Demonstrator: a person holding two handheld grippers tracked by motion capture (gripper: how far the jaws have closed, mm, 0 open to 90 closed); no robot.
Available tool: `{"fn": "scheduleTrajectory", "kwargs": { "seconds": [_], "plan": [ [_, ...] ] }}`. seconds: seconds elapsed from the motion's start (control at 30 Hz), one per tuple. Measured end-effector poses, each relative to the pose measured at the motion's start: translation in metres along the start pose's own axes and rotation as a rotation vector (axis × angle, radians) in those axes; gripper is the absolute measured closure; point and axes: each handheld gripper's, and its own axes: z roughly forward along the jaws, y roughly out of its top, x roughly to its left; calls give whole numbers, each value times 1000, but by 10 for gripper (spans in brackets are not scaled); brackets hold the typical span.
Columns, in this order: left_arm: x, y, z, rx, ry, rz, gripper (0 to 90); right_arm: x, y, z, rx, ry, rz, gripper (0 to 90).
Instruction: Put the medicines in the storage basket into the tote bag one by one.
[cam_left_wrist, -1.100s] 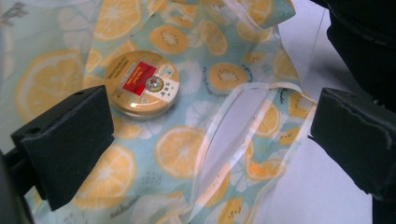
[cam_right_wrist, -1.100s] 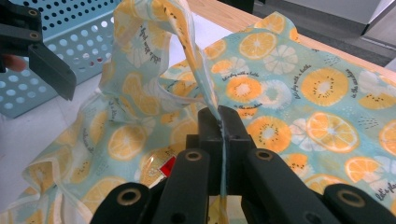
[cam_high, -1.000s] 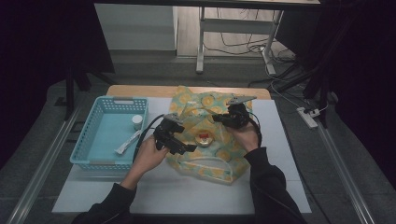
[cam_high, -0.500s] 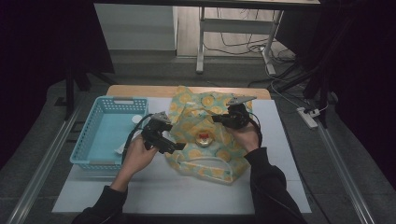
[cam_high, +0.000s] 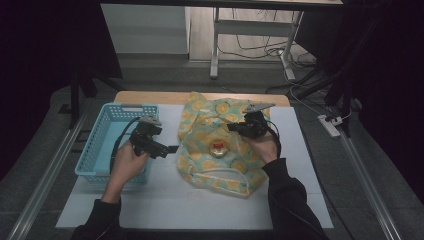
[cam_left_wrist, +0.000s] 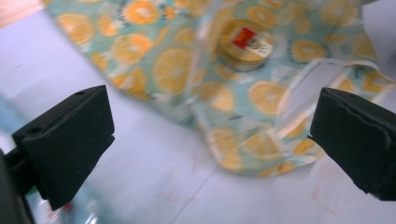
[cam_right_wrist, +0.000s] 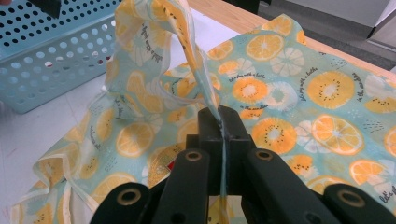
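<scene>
An orange-slice print fabric bag (cam_high: 220, 145) lies spread on the white table (cam_high: 165, 200). A small round tin with a red label (cam_high: 219, 148) rests on it, seen also as the tin (cam_left_wrist: 246, 43) in the left gripper view. My right gripper (cam_high: 233, 127) is shut on a lifted fold of the bag's cloth (cam_right_wrist: 196, 70), pinched between the jaws. My left gripper (cam_high: 172, 148) hangs open over the table left of the bag (cam_left_wrist: 196, 84), beside the basket, with nothing between its pads (cam_left_wrist: 65, 140).
A light blue perforated basket (cam_high: 105, 145) stands at the table's left, and its wall (cam_right_wrist: 51, 56) shows in the right gripper view. A wooden edge (cam_high: 150, 96) runs along the table's far side. Metal rails flank the table on the floor.
My left gripper has drawn back leftward off the bag toward the basket, jaws open. The right gripper stays put, still clamped on the cloth.
</scene>
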Motion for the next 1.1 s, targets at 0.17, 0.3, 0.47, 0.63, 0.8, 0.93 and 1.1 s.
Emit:
{"fn": "scheduleTrajectory", "kwargs": {
  "seconds": [0.17,0.3,0.47,0.63,0.8,0.93,1.1],
  "plan": [
    [17,-9,-10,-1,47,-45,0,0,0,-1,0,-1,0,890],
    [28,-15,-16,5,77,-78,1,-1,-1,0,3,-1,1,891],
    [42,-26,-20,25,121,-97,2,-1,-1,0,4,-2,1,891],
    [55,-36,-20,59,148,-129,7,0,0,-1,0,-2,1,890],
    [67,-46,-17,85,135,-164,8,0,0,0,1,-1,1,890],
    [73,-53,-10,121,147,-165,0,1,0,0,5,0,-3,890],
    [79,-61,3,204,168,-150,0,1,0,1,4,0,-6,890]
  ]
}}
